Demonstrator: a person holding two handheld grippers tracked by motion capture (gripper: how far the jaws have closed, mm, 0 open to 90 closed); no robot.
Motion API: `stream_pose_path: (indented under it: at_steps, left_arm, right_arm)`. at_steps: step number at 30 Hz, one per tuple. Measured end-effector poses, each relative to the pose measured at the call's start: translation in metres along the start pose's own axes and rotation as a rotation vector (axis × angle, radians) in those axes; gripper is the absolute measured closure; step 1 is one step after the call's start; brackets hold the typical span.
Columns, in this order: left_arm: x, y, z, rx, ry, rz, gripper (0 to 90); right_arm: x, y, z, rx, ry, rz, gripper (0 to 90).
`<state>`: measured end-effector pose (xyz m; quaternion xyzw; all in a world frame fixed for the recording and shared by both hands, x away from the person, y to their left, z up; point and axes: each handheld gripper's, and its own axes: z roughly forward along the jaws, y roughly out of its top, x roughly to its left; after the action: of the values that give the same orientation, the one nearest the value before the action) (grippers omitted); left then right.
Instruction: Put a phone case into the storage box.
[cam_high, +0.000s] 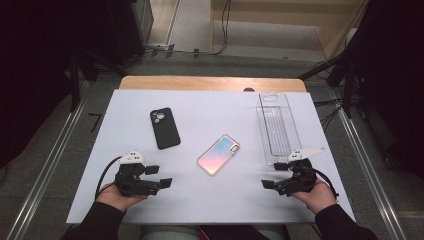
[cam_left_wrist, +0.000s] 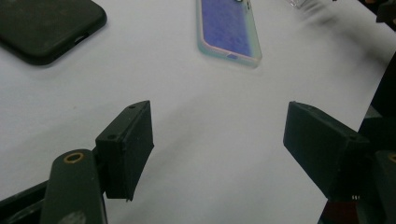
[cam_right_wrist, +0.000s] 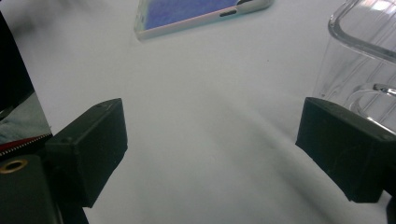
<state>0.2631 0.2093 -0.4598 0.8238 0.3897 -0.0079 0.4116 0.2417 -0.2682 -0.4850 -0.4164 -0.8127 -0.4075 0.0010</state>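
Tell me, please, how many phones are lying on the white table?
2. The black phone lies back-up on the left half, ahead of the left gripper. The iridescent-cased phone lies near the middle, angled, left of the clear plastic tray. Nothing seems hidden.

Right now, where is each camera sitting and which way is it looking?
High view: above the person's side, looking forward and down on the white table; forearms, left gripper and right gripper show.
Left gripper view: on that gripper, looking across the table at the black phone; its open jaws show.
Right gripper view: likewise, toward the clear tray; open jaws show.
Both gripper views share the pastel phone.
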Motion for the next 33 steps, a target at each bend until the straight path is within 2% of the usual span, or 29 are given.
stream_pose_path:
  at_steps: [1,2,6,9,10,11,12,13,15,17,18,20,22,23,26,27,28,29,30,33]
  left_arm:
    - [0.000,0.003,0.001,-0.001,0.000,-0.019,24.6]
    - [0.000,0.003,0.001,-0.001,0.000,-0.019,24.6]
    - [-0.001,0.008,0.005,0.006,0.004,-0.015,24.5]
    - [-0.002,0.014,0.008,0.001,0.006,0.004,24.3]
    - [-0.002,0.015,0.009,-0.002,-0.003,0.019,24.2]
    - [-0.004,0.017,0.011,0.011,-0.025,0.055,24.0]
    - [-0.004,0.017,0.011,0.011,-0.025,0.055,23.9]
    - [-0.005,0.020,0.013,0.021,-0.050,0.069,23.9]
    - [-0.007,0.022,0.016,0.026,-0.062,0.071,23.9]
    - [-0.007,0.024,0.018,0.030,-0.075,0.073,19.6]
    - [-0.009,0.026,0.021,0.025,-0.122,0.076,17.3]
    - [-0.013,0.028,0.024,0.007,-0.110,0.092,11.0]
    - [-0.014,0.031,0.027,0.007,-0.103,0.087,0.0]
    - [-0.014,0.032,0.028,0.002,-0.098,0.084,0.0]
    - [-0.015,0.036,0.030,0.029,-0.095,0.092,0.3]
    - [-0.015,0.036,0.030,0.029,-0.095,0.092,4.5]
    - [-0.015,0.037,0.030,0.037,-0.084,0.091,4.5]
    - [-0.014,0.041,0.031,0.041,-0.054,0.069,12.0]
    - [-0.014,0.041,0.031,0.041,-0.054,0.069,14.0]
    - [-0.013,0.047,0.032,0.034,-0.050,0.050,13.9]
  right_arm:
    - [0.000,-0.001,0.000,-0.004,-0.001,0.003,7.0]
    - [0.000,-0.001,0.000,-0.004,-0.001,0.003,7.0]
    - [0.000,-0.001,-0.001,-0.013,-0.005,0.005,7.0]
    - [0.000,-0.002,-0.001,-0.019,-0.002,0.008,7.0]
    - [0.000,-0.002,-0.001,-0.015,-0.002,0.012,7.0]
    - [0.000,-0.003,0.000,-0.012,-0.002,0.011,7.0]
    - [0.000,-0.003,0.000,-0.012,-0.002,0.011,7.0]
    - [0.000,-0.003,-0.001,-0.013,-0.002,0.012,7.0]
    - [0.000,-0.003,-0.001,-0.017,-0.004,0.015,7.0]
    - [0.000,-0.003,-0.001,-0.019,-0.005,0.017,7.0]
    - [0.000,-0.003,-0.002,-0.020,-0.005,0.016,7.0]
    - [0.000,-0.003,-0.002,-0.024,-0.011,0.017,7.0]
    - [0.001,-0.003,-0.002,-0.024,-0.010,0.019,7.0]
    - [0.001,-0.003,-0.002,-0.024,-0.008,0.019,7.0]
    - [0.001,-0.003,-0.002,-0.016,-0.006,0.010,7.0]
    - [0.001,-0.003,-0.001,-0.016,-0.004,0.011,7.0]
    - [0.001,-0.003,-0.001,-0.016,-0.004,0.011,7.0]
    - [0.002,-0.003,-0.002,-0.012,-0.004,0.010,7.0]
    - [0.002,-0.003,-0.002,-0.012,-0.004,0.011,7.0]
    - [0.002,-0.004,-0.002,-0.026,-0.005,0.019,7.0]
